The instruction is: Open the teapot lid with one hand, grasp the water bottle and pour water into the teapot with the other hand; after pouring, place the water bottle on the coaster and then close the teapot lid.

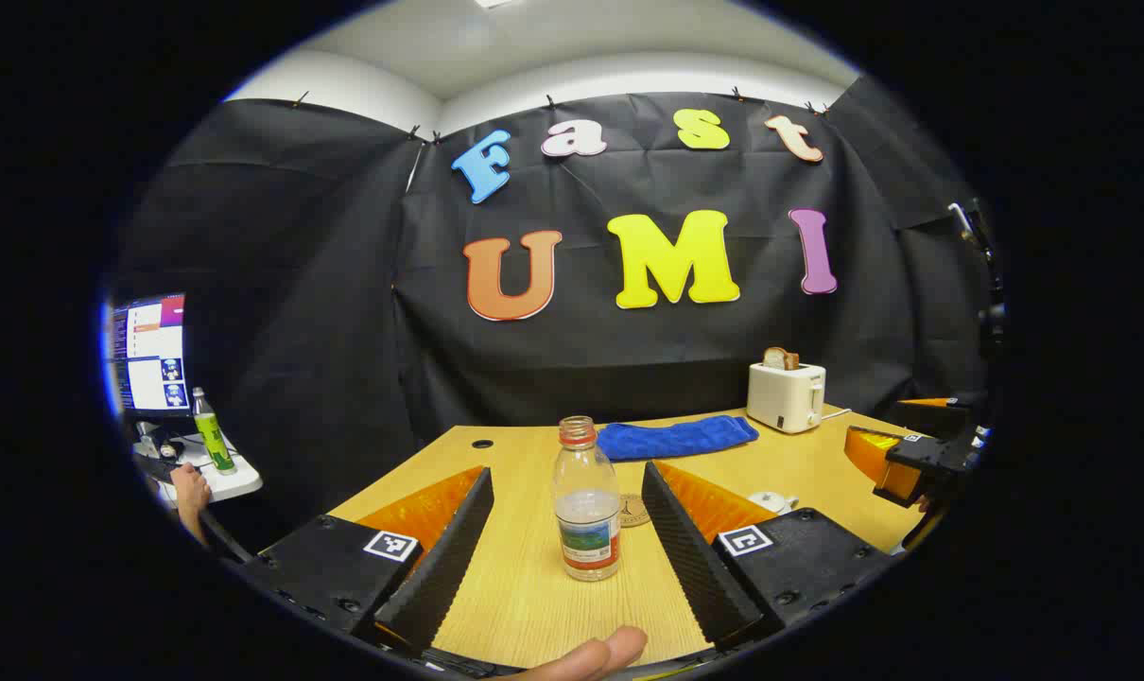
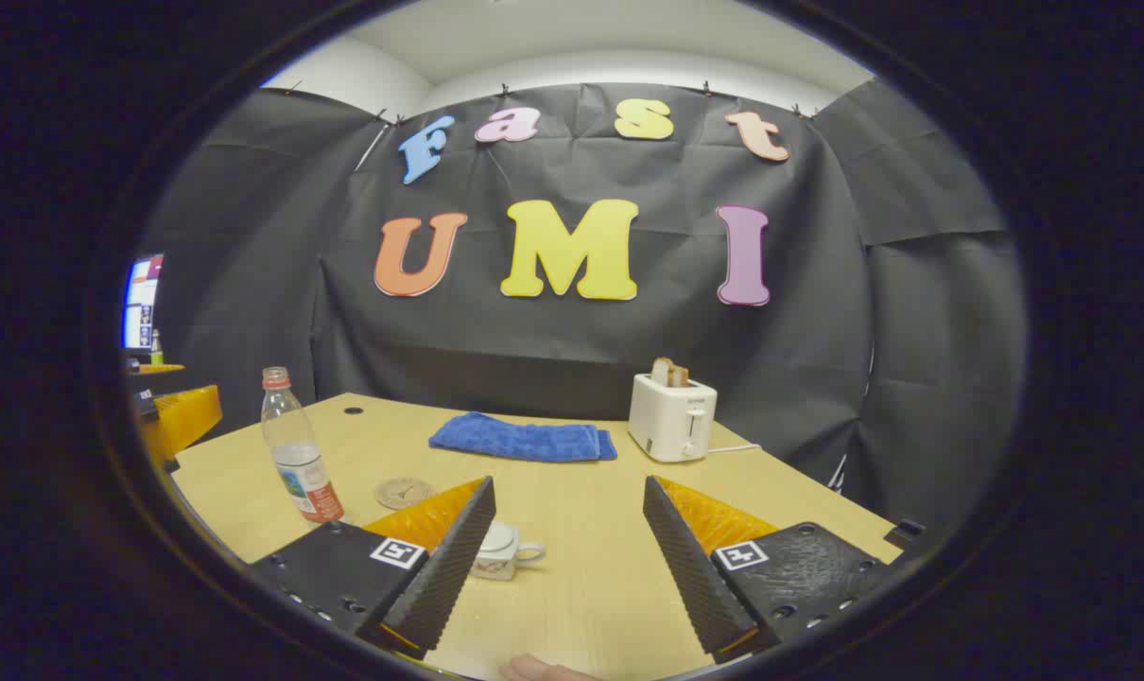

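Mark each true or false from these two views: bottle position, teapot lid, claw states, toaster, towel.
1. The bottle stands upright between the open fingers of the left claw. True.
2. The bottle already sits on the coaster. False: the coaster lies behind it on the table, bare.
3. The right claw is shut on the teapot. False: it is open, and the teapot sits by its left finger, ungripped.
4. The teapot lid is on. True.
5. The toaster is empty. False: a slice of bread sticks out of it.
6. A blue towel lies flat left of the toaster in the right gripper view. True.
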